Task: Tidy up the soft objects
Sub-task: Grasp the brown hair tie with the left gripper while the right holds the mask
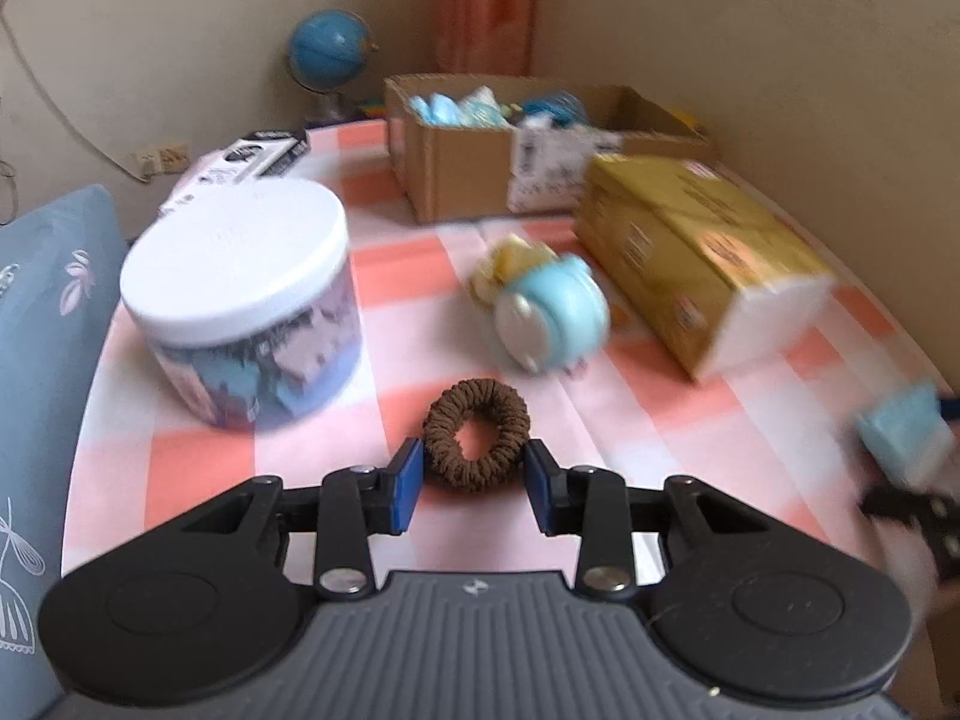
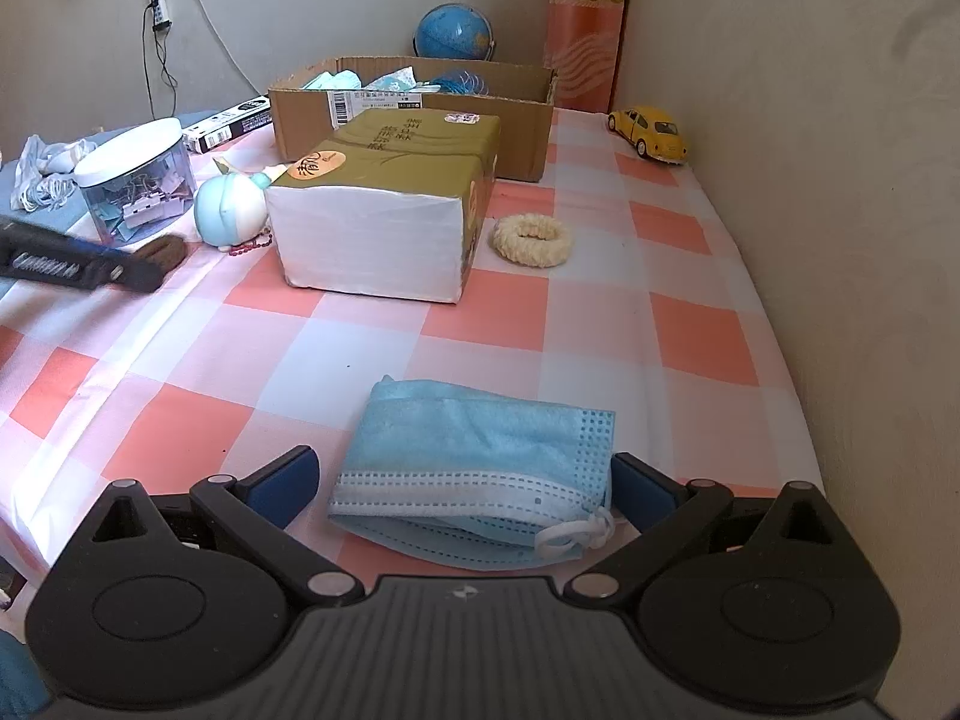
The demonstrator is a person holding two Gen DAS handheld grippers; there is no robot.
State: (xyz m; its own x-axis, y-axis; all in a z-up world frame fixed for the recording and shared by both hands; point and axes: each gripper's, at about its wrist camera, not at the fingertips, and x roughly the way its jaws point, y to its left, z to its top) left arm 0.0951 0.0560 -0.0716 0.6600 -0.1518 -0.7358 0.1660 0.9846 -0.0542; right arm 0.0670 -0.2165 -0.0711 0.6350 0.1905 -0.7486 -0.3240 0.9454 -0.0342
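Note:
A brown hair scrunchie [image 1: 477, 435] lies on the checked tablecloth [image 1: 198, 450]. My left gripper [image 1: 474, 457] has its blue pads [image 1: 407, 483] against both sides of the scrunchie's near half. From the right wrist view, the left gripper [image 2: 144, 276] and the scrunchie [image 2: 167, 251] show at the far left. A folded blue face mask [image 2: 480, 468] lies flat between the wide-open fingers of my right gripper [image 2: 462, 461]; the right finger [image 2: 645, 492] sits at the mask's edge. A cream scrunchie [image 2: 532, 240] rests beside the tissue pack [image 2: 384, 210].
An open cardboard box [image 2: 420, 114] holding masks and blue items stands at the back. A white-lidded jar of clips [image 1: 240, 306], a pale blue plush toy [image 1: 549, 312], a yellow toy car [image 2: 649, 133] and a globe [image 2: 454, 33] are on the table. The wall runs along the right.

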